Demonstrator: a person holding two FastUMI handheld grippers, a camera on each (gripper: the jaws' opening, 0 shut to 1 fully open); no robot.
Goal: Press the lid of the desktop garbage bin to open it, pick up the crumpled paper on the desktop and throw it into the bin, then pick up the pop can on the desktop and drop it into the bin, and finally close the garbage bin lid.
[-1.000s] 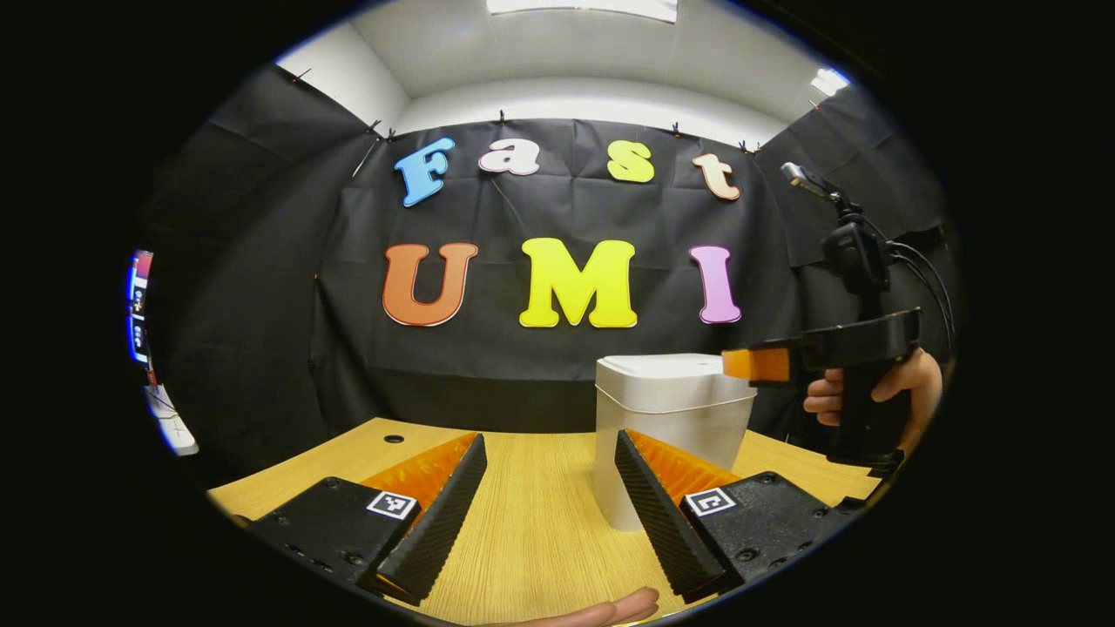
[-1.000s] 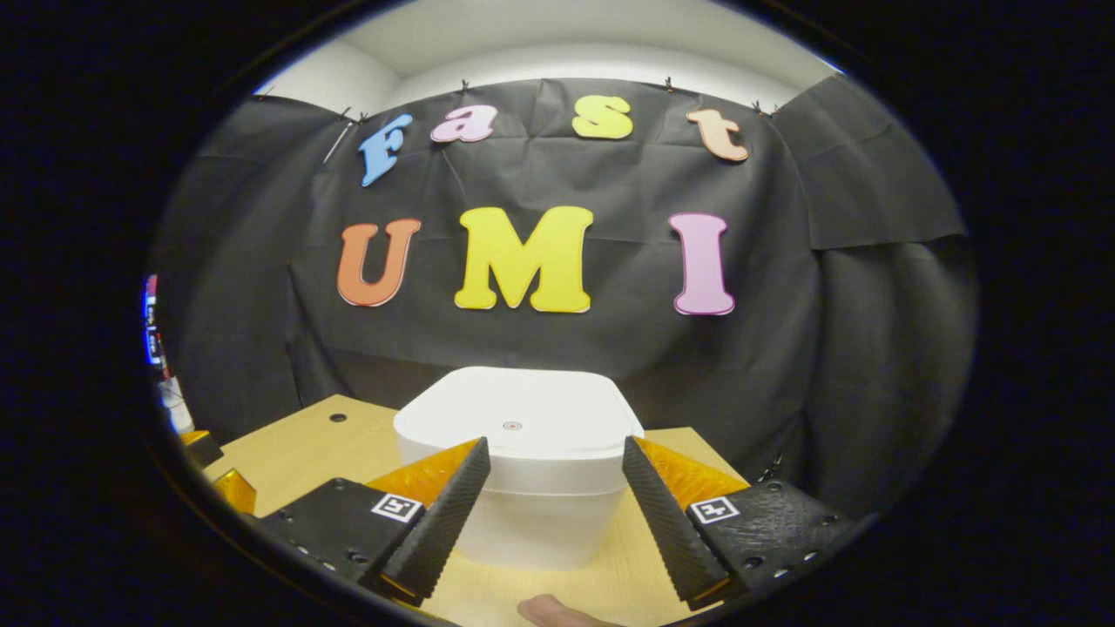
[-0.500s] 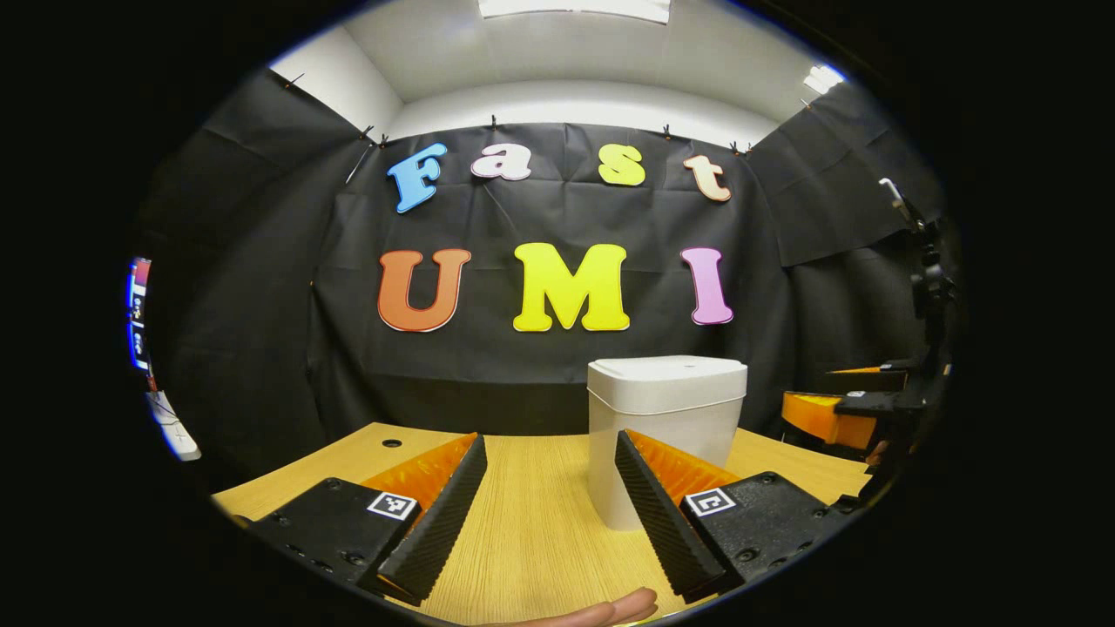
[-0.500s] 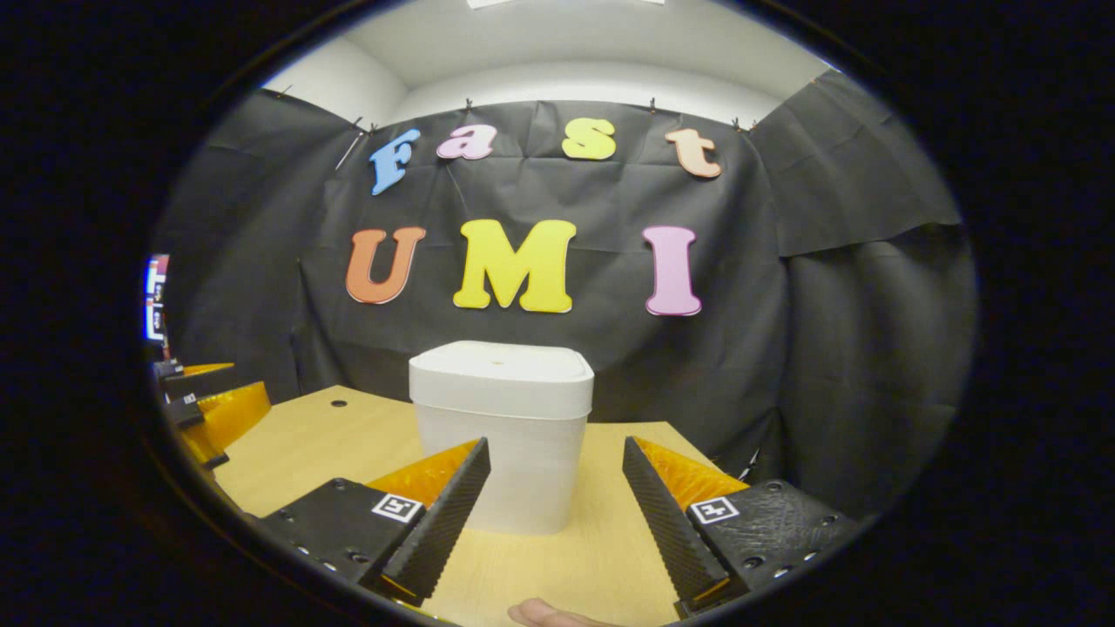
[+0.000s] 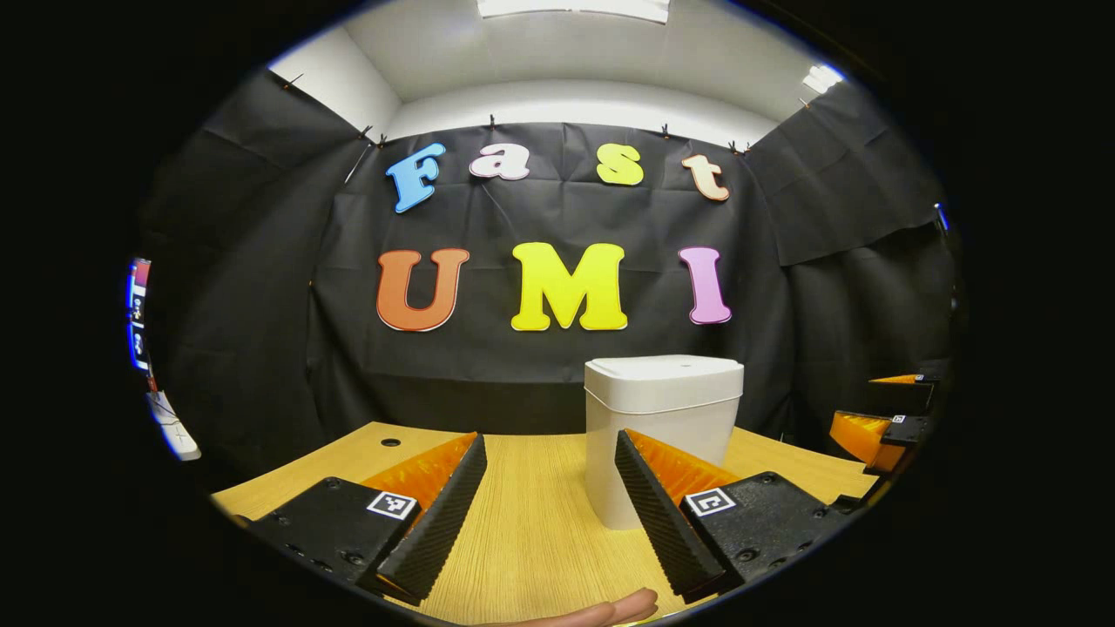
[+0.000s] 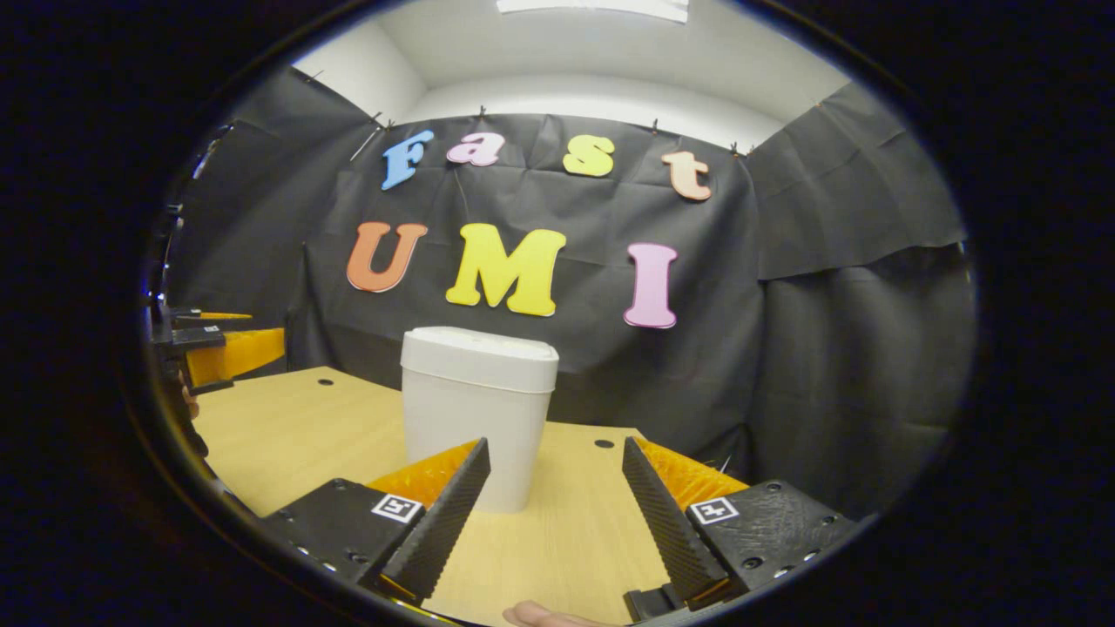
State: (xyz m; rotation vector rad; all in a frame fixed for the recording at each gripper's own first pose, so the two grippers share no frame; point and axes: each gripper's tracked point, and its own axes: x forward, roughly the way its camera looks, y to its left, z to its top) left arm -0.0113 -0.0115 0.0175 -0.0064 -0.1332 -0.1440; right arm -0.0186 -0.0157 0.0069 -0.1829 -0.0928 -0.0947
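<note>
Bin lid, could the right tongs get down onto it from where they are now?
Probably yes. The right tongs are open and empty, and bare desk lies between them and the bin; nothing rests on its closed lid.

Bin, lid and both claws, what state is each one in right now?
Bin: upright on the desk.
Lid: shut, flat on the bin.
Left claw: open, holding nothing.
Right claw: open, holding nothing.
</note>
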